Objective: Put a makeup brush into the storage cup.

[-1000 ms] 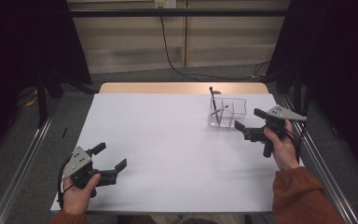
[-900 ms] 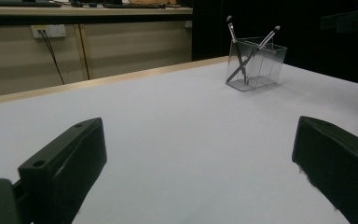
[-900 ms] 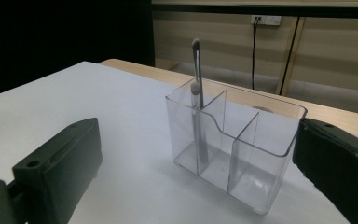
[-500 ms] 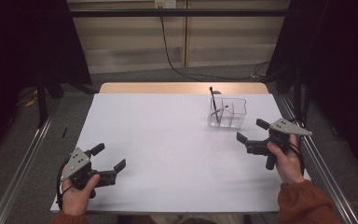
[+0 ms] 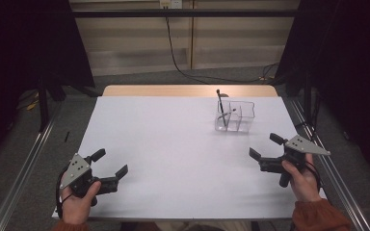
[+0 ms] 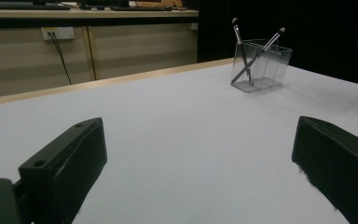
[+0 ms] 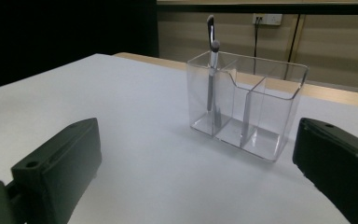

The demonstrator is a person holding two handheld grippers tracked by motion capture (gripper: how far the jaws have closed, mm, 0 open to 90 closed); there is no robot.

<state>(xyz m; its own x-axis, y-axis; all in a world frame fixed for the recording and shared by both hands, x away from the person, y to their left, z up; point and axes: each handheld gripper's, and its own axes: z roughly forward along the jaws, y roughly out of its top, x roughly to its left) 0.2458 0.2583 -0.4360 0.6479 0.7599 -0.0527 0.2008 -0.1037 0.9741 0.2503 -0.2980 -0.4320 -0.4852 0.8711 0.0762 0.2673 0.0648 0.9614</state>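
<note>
On the white table (image 5: 173, 144) we hold the left gripper (image 5: 110, 168) and the right gripper (image 5: 267, 147) wide open and empty. Two slim black makeup brushes (image 5: 221, 111) stand inside the clear plastic divided organizer (image 5: 243, 115), so we judge little remains.

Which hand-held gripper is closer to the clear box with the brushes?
The right hand-held gripper. It sits just in front of the clear box, while the left hand-held gripper is far across the table.
</note>
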